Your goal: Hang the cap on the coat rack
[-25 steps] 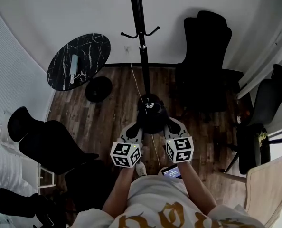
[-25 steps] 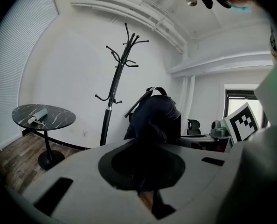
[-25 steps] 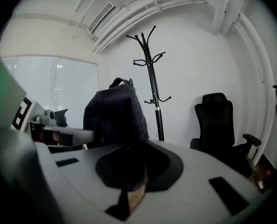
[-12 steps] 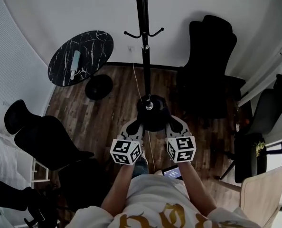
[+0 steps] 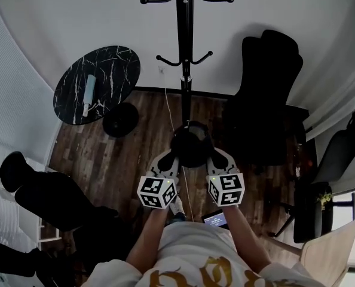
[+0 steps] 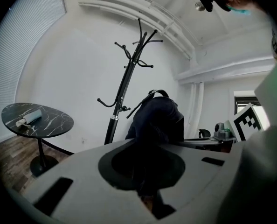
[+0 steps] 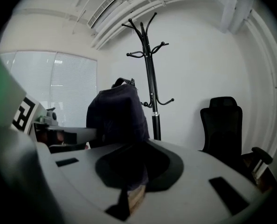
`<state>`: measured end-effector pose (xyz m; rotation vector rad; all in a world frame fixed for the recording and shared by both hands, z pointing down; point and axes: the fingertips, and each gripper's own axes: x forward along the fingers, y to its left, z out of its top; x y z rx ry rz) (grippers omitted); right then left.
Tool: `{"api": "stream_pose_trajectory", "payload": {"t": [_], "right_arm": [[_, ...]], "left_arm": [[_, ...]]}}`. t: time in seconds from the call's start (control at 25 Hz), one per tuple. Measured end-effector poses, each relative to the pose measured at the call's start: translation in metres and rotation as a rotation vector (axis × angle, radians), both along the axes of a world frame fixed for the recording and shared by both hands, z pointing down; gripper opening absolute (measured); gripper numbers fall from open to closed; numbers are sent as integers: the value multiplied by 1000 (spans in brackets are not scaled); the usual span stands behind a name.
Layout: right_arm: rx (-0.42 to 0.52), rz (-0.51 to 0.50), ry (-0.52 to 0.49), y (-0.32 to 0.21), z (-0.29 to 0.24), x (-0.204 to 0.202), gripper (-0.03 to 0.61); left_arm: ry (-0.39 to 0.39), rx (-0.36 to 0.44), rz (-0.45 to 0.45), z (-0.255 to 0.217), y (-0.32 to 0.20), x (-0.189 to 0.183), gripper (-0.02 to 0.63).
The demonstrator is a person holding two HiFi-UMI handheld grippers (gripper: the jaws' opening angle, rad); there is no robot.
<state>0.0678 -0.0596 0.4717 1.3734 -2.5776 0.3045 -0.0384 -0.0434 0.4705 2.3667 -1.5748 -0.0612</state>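
Cap (image 5: 191,145) before coat rack (image 5: 185,52), chair (image 5: 267,82) right

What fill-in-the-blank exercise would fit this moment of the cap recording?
1. The left gripper and the right gripper are both shut on one dark ____.
2. The cap is not yet hung on the ____.
3. In the head view, the round table stands on the coat rack's ____ side.
4. The black chair stands on its ____ side.
Missing words: cap; coat rack; left; right.
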Motion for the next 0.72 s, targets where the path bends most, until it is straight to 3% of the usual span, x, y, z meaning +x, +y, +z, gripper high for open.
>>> {"api": "stream_pose_trajectory", "payload": {"t": [0.48, 0.72], "right_arm": [[-29, 76, 5, -92, 15, -47, 28], [-47, 125, 21, -103, 20, -44, 28]], "left_arm": [[30, -27, 86, 16, -96, -46, 28], [49, -42, 147, 24, -114, -43, 28]]}}
